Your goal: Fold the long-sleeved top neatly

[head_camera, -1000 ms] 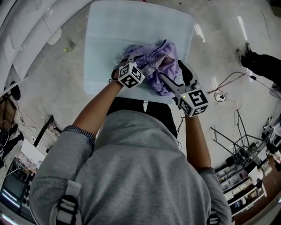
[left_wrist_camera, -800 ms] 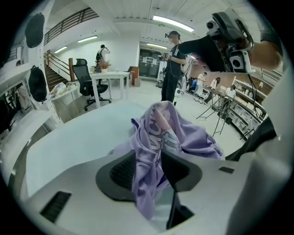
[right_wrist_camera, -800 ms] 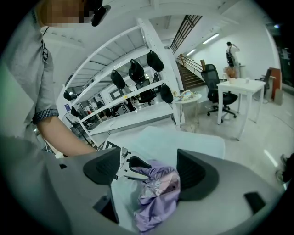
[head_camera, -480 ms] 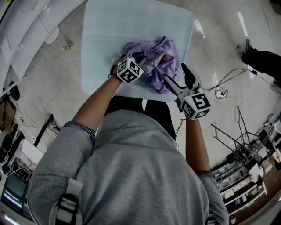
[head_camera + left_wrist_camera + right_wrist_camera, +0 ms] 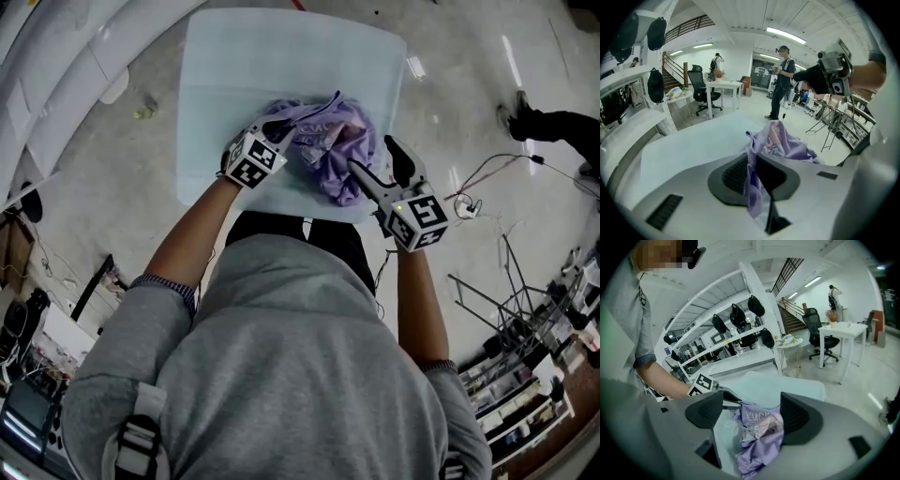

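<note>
Long-sleeved top (image 5: 336, 141) lies crumpled on the counter (image 5: 281, 56), on its near half. My left hand-held gripper (image 5: 754, 174), at the counter's near edge, has just been closing and pinches a purple fold. My right hand-held gripper (image 5: 752, 416), by the counter's near right corner, is spread wide with cloth between its jaws, ungripped.

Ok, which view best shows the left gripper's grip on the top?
Left gripper view: the left gripper, jaws just closing, pinches a fold of the top. Head view shows mostly its cube at the top's edge; right gripper view, its cube and one jaw tip.
</note>
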`<state>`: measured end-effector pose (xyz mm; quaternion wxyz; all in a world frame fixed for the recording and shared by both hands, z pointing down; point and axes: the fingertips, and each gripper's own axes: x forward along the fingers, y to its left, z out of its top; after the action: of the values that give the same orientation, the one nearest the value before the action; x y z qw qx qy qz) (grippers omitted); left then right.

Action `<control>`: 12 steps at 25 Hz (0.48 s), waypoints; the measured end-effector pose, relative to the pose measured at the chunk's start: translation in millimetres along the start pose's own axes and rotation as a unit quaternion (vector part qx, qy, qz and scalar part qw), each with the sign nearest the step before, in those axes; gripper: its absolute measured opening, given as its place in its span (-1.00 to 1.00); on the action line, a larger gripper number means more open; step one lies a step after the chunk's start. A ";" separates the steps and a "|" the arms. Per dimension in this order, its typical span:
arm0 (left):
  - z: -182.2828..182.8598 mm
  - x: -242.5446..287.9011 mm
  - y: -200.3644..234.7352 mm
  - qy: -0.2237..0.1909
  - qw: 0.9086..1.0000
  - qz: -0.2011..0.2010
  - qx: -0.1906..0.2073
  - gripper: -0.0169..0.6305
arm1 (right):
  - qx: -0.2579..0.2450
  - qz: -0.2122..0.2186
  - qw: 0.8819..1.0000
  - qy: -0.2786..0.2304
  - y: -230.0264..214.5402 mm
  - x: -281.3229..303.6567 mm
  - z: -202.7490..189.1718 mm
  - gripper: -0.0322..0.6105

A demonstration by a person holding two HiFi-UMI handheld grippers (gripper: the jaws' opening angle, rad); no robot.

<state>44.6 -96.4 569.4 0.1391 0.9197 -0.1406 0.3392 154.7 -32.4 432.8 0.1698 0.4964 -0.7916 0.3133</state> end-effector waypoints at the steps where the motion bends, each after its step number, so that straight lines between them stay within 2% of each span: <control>1: 4.9 -5.9 -0.4 -0.006 1.000 -0.001 0.000 -0.74 | -0.002 0.000 1.000 0.000 -0.1 0.2 1.0 0.33; 6: 34.9 -40.2 -9.2 -0.043 0.999 -0.003 0.025 -0.77 | -0.020 0.011 1.000 0.003 -3.1 6.6 5.7 0.33; 12: 61.9 -77.3 -31.0 -0.070 0.993 -0.012 0.091 -0.77 | -0.051 0.039 0.998 0.028 -17.2 33.1 10.9 0.31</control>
<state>35.3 -76.8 467.9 0.0492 0.9517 -0.1074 0.2833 155.6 -67.6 449.5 0.2047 0.4468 -0.8203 0.2926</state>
